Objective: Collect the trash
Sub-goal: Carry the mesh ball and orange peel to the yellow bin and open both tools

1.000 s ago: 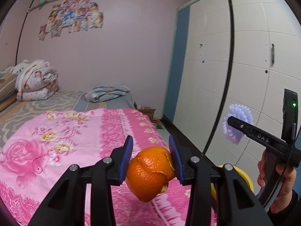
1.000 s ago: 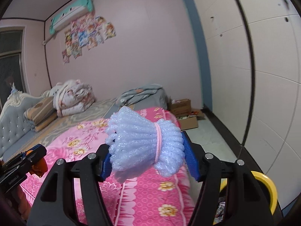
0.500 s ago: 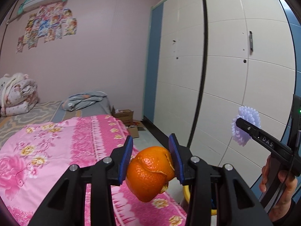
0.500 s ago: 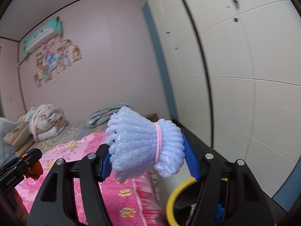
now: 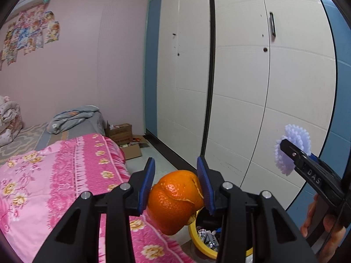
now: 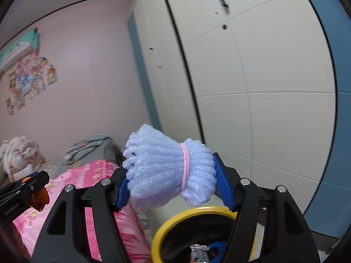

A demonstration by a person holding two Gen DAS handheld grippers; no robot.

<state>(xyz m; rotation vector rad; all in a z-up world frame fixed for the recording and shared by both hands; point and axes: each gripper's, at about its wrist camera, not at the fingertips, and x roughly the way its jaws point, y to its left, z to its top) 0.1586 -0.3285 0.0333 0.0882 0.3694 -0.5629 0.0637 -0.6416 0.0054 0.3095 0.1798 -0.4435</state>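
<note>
1. Trash here was two pieces: one orange peel (image 5: 175,199), dimpled, glossy and curled into a hollow ball with a torn edge; and one foam fruit net (image 6: 169,171), pale blue-white, ribbed and soft, cinched at its waist by a thin pink band.
2. The orange peel sat clamped between the blue ridged pads of the left gripper (image 5: 175,182), jaws narrow and pressing both its sides; it hung above the rim of the bin.
3. The foam fruit net was pinched between the pads of the right gripper (image 6: 173,182), jaws fairly wide around its bulk; it was held just over the bin.
4. One round bin (image 6: 210,210) stood on the floor beside the bed, with a yellow rim and a dark inside; crumpled wrappers lay in it.
5. One bed (image 5: 54,175) carried a pink floral cover; white wardrobe doors (image 5: 241,87) filled the wall behind.
6. Both grippers pointed slightly downward; a bare hand (image 5: 322,225) gripped the right gripper's handle, seen from the left wrist view.
</note>
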